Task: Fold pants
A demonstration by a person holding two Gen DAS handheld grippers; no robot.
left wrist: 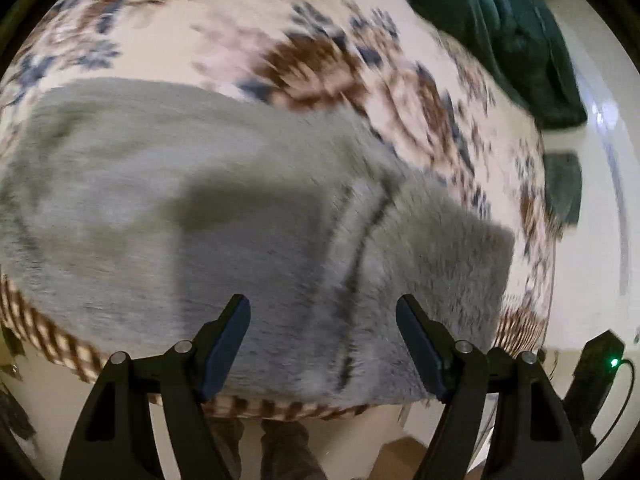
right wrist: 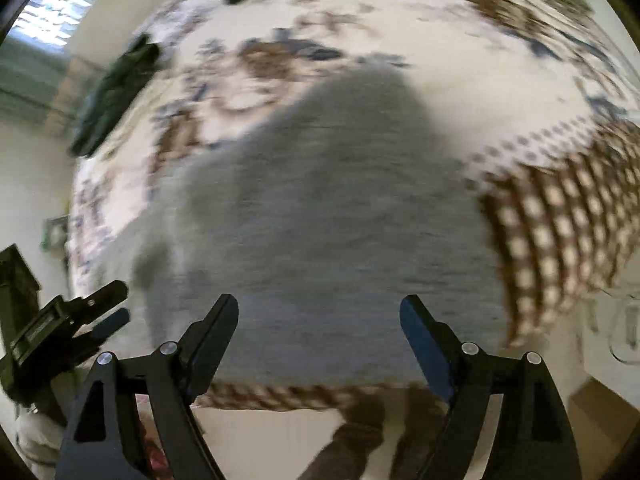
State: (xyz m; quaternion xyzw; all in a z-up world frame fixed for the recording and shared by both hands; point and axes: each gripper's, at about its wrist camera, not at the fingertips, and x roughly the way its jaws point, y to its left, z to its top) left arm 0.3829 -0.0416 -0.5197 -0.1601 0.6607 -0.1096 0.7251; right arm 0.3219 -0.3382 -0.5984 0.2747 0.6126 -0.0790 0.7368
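Grey pants lie flat on a bed with a floral cream, brown and blue cover. In the left wrist view a seam or fold line runs down the cloth near its right end. My left gripper hangs open above the near edge of the pants, nothing between its fingers. In the right wrist view the grey pants fill the middle, blurred. My right gripper is open over their near edge and holds nothing. The left gripper shows at the lower left of that view.
Dark green clothes lie at the far right of the bed, and a dark garment at its far left in the right wrist view. The bed's brown checked border runs along the near edge. A person's legs stand below it on pale floor.
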